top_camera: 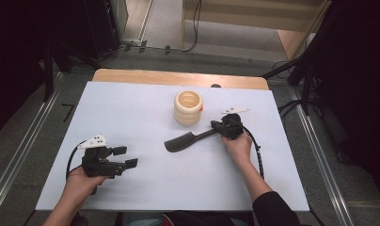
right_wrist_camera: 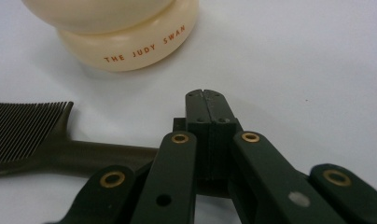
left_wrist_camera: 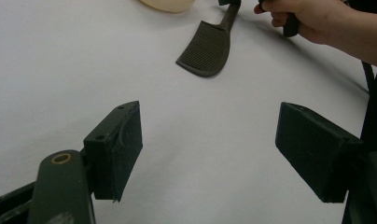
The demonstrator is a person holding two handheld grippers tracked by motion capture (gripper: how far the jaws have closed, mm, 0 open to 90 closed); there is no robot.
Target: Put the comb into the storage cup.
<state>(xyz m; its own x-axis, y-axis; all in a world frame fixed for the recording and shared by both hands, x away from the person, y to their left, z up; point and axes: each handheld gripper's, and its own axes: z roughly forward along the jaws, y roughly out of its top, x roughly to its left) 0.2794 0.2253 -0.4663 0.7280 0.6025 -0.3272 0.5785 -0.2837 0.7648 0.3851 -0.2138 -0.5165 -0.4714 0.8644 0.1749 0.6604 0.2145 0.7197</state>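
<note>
A dark comb lies flat on the white tabletop, teeth to the left, handle pointing right. My right gripper rests at the handle's end with its jaws shut pad to pad. In the right gripper view the handle runs crosswise under the right gripper, not between the pads. A cream ribbed cup stands upright just behind the comb and carries printed lettering. My left gripper sits near the front left, open and holding nothing. In the left gripper view the comb lies beyond the left gripper.
The white sheet covers a wooden table whose back edge shows behind the cup. A black cable trails along the right forearm. Dark stands and metal floor rails flank the table on both sides.
</note>
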